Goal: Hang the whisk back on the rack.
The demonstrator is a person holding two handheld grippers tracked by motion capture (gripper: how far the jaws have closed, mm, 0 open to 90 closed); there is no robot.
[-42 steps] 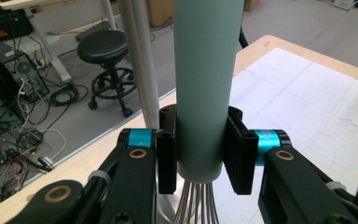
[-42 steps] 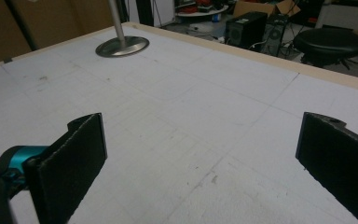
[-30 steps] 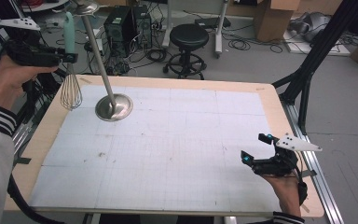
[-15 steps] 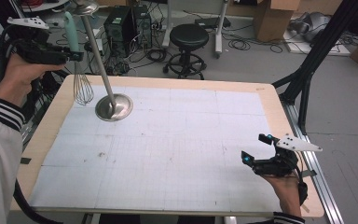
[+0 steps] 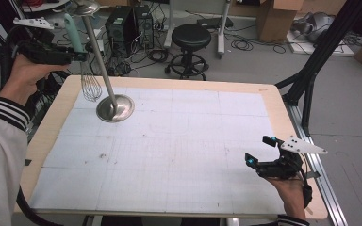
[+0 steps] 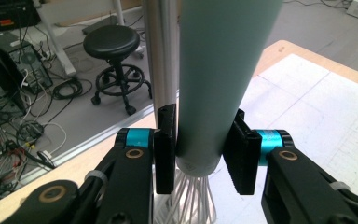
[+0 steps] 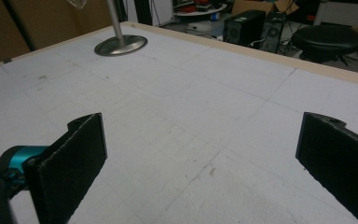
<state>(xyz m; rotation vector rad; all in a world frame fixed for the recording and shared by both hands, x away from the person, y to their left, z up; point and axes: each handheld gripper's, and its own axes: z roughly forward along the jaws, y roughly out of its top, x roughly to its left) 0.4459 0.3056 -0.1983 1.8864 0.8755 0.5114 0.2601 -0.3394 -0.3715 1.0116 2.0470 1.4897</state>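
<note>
A whisk with a mint-green handle (image 5: pixel 73 33) and wire head (image 5: pixel 91 87) hangs upright over the table's far left corner. My left gripper (image 5: pixel 78 56) is shut on its handle (image 6: pixel 219 70). Both pads still touch the handle, though the jaws have just been opening a little. Close behind the whisk leans the pole (image 6: pixel 161 51) of a metal stand, whose round base (image 5: pixel 115 108) rests on the white mat. My right gripper (image 5: pixel 258 149) hovers open near the table's near right corner, with nothing between its jaws (image 7: pixel 200 163).
The white gridded mat (image 5: pixel 179 150) covers a wood-rimmed table (image 5: pixel 273 101). The stand base (image 7: pixel 121 45) lies far across from the right gripper. Behind the table are a black stool (image 5: pixel 191 37), computer towers (image 5: pixel 122 23), cables and boxes. A black frame leg (image 5: pixel 311 80) stands at the right.
My left hand has carried the whisk to the right, closer to the stand's pole. The right gripper has stayed where it was.
</note>
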